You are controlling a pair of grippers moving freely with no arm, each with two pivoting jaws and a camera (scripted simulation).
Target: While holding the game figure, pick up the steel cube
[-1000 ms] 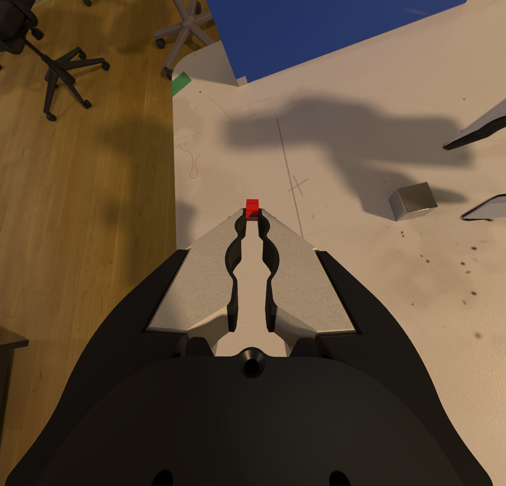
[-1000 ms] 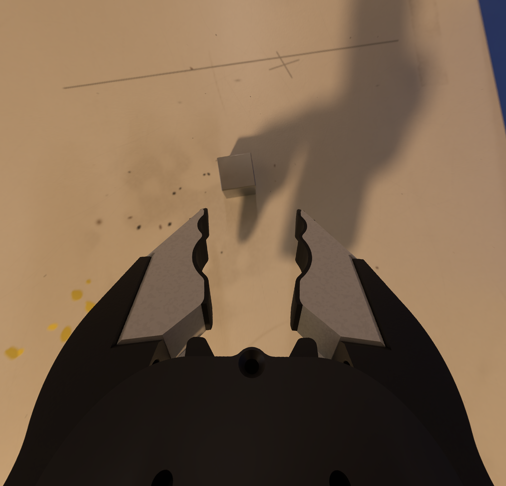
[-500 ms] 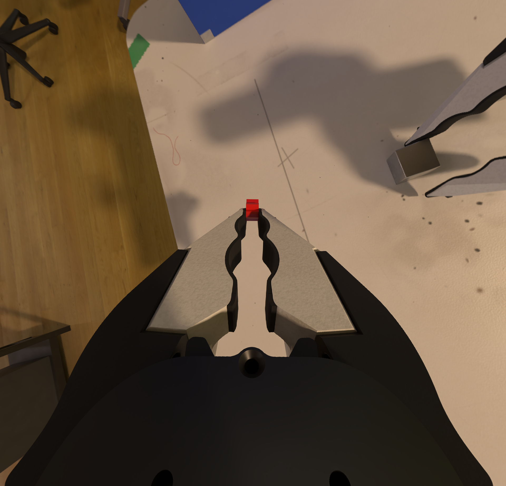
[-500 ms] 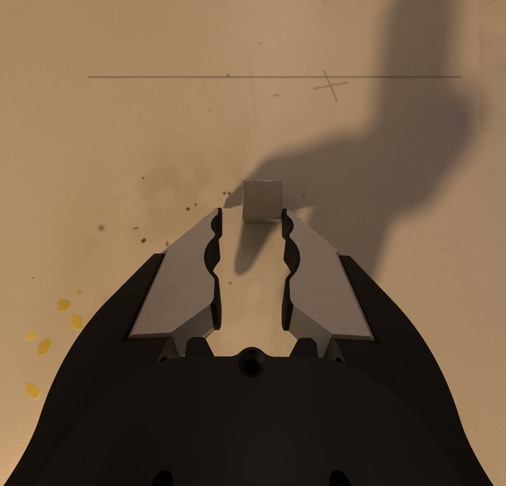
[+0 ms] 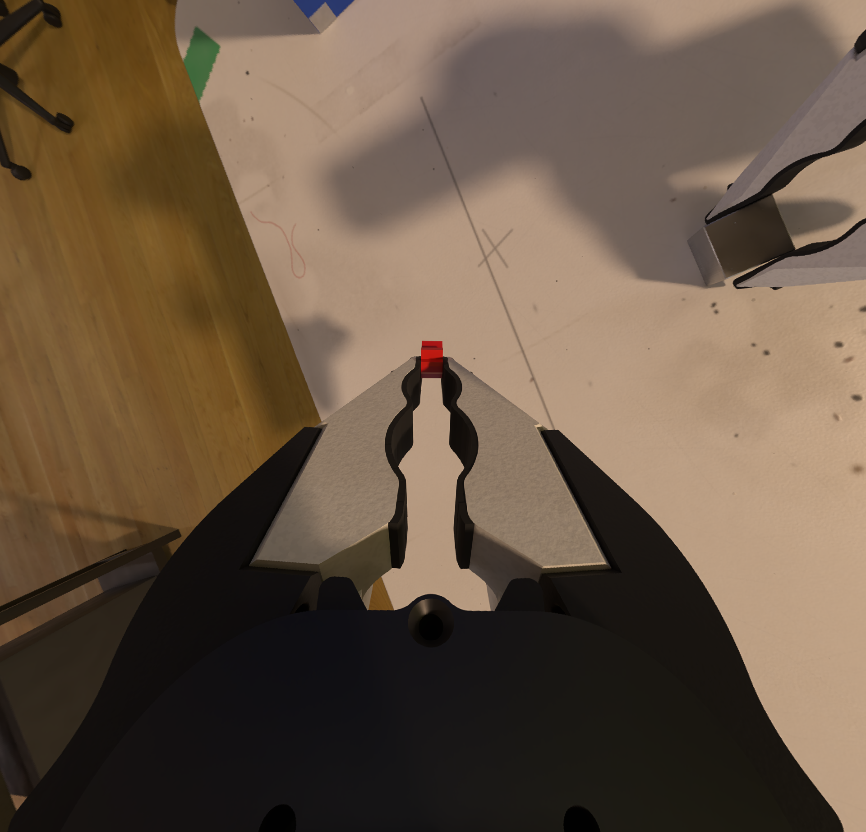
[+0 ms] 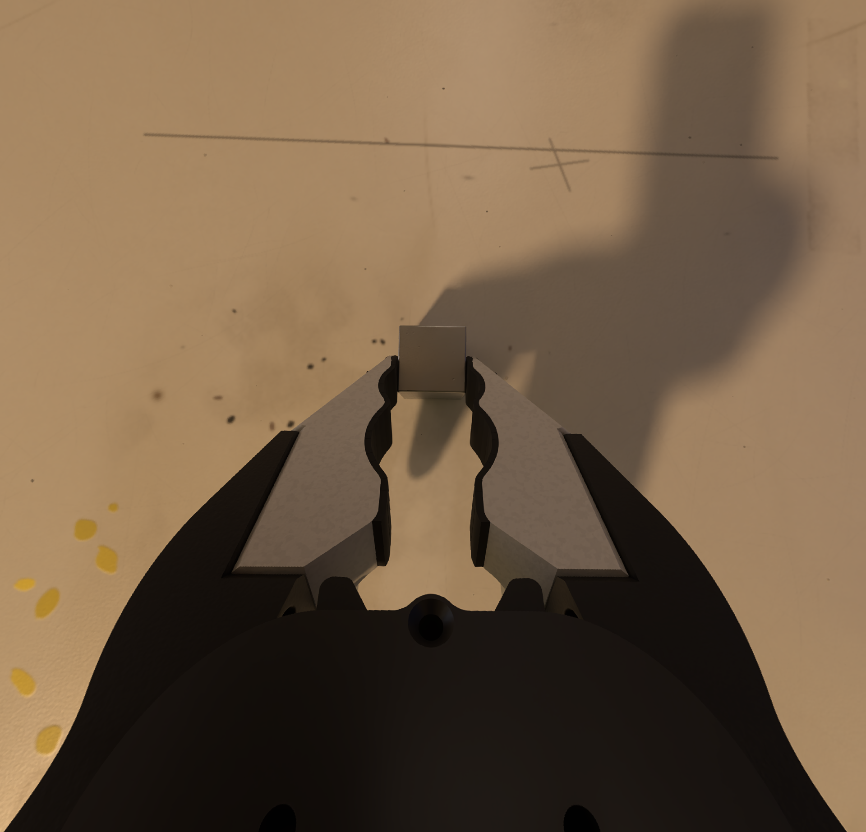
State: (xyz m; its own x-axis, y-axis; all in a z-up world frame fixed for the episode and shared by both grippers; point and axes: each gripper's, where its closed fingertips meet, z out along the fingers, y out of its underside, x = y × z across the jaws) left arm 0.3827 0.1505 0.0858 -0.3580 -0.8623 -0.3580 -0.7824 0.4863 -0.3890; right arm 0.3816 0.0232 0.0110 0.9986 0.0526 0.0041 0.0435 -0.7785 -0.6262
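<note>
Already gripped: small red game figure [image 5: 431, 359] in left tool [image 5: 431, 364]; square grey steel cube [image 6: 432, 359] pinched by right tool [image 6: 432, 374], centre frame. Outstanding: lift off beige worktop [image 6: 281, 83].

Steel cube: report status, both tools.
Left tool shut on red game figure. Right tool shut on steel cube, cube at table level. Nothing in the way.

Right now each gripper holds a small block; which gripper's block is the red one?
The left gripper: its fingertips pinch the small red game figure. The right gripper grips the larger grey steel cube instead.
</note>
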